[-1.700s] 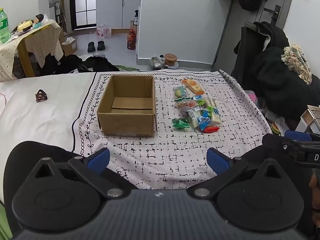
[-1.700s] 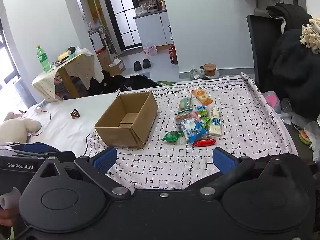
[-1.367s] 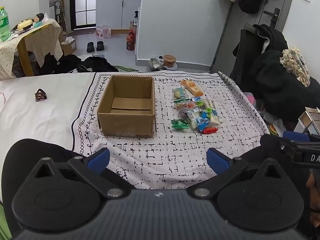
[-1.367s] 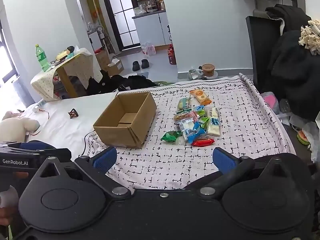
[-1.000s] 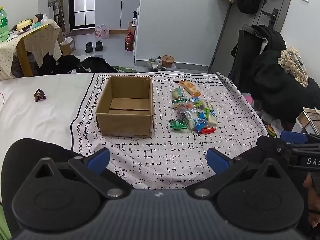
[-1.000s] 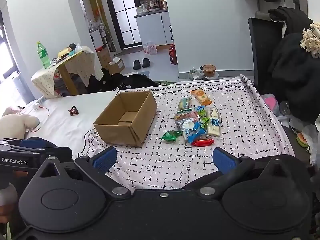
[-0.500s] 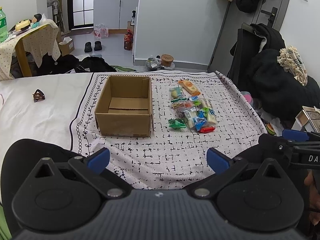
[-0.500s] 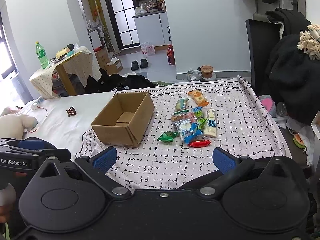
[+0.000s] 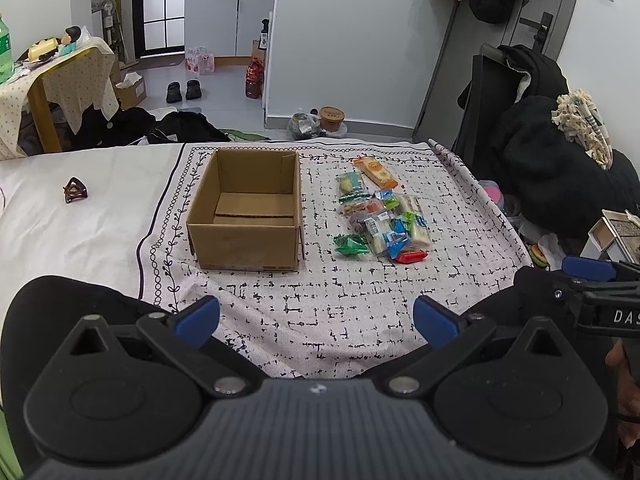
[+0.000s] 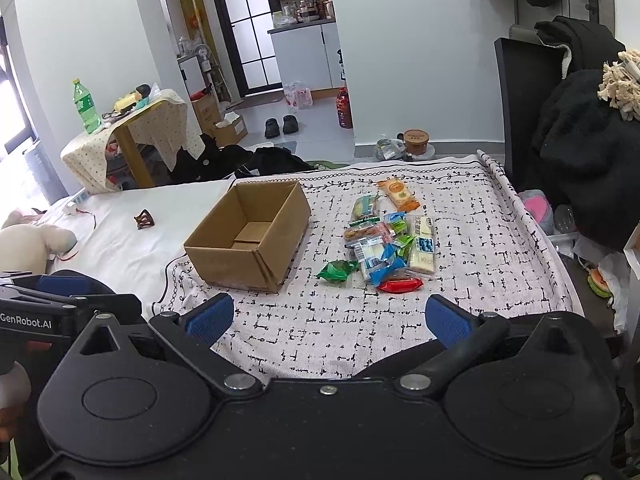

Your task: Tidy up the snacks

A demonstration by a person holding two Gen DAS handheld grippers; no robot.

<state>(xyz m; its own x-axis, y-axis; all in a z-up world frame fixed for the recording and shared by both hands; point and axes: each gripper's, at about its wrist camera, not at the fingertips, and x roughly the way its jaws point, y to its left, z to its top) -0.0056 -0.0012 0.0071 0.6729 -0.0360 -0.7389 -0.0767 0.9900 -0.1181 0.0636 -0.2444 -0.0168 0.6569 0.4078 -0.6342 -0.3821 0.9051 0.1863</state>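
Observation:
An open, empty cardboard box (image 9: 246, 216) (image 10: 250, 236) stands on a black-and-white patterned cloth (image 9: 320, 300) (image 10: 320, 320) on the bed. To its right lies a pile of several wrapped snacks (image 9: 380, 216) (image 10: 384, 240), with a green packet (image 10: 336, 270), a red packet (image 10: 400, 284) and an orange packet (image 10: 398, 195) at its edges. My left gripper (image 9: 316, 316) is open and empty, held back from the box at the cloth's near edge. My right gripper (image 10: 328, 320) is open and empty, near the cloth's front edge, short of the snacks.
A white sheet (image 9: 80, 216) lies left of the cloth with a small dark hair clip (image 9: 75, 190). A plush toy (image 10: 28, 240) lies at the far left. Dark clothes and a chair (image 10: 580, 140) stand right of the bed. A draped table (image 10: 132, 132) stands behind.
Both grippers have pulled back slightly and drifted; the box and snacks look a little smaller and farther. Nothing on the cloth has moved. Both grippers stay open.

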